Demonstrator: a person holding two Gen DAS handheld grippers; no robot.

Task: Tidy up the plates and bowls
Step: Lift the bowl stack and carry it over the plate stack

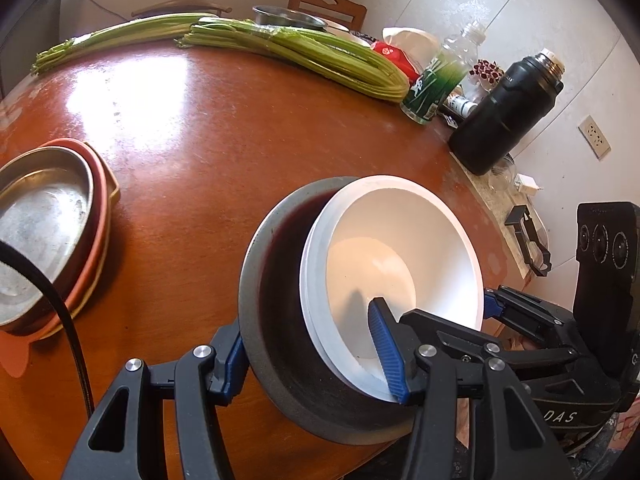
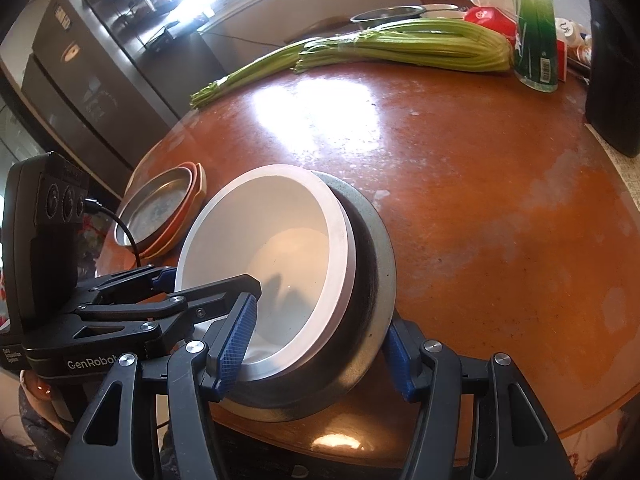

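A stack of white bowls (image 1: 400, 256) nests inside a dark grey bowl (image 1: 276, 280) at the near edge of the brown round table (image 1: 200, 140). My left gripper (image 1: 316, 360) is shut on the stack's near rim, one finger outside the grey bowl, one inside the white bowl. My right gripper (image 2: 316, 344) is shut on the same stack (image 2: 280, 248) from the other side, one finger inside the white bowl, one outside the grey bowl (image 2: 372, 280). A metal plate (image 1: 36, 232) lies on orange plates (image 1: 100, 200) to the left; it also shows in the right wrist view (image 2: 156, 208).
Celery bunches (image 1: 312, 56) lie across the far table. A green bottle (image 1: 436, 80), a black thermos (image 1: 508, 112), a red packet (image 1: 392, 56) and a metal basin (image 1: 288, 18) stand at the far right. A dark fridge (image 2: 88, 60) stands beyond the table.
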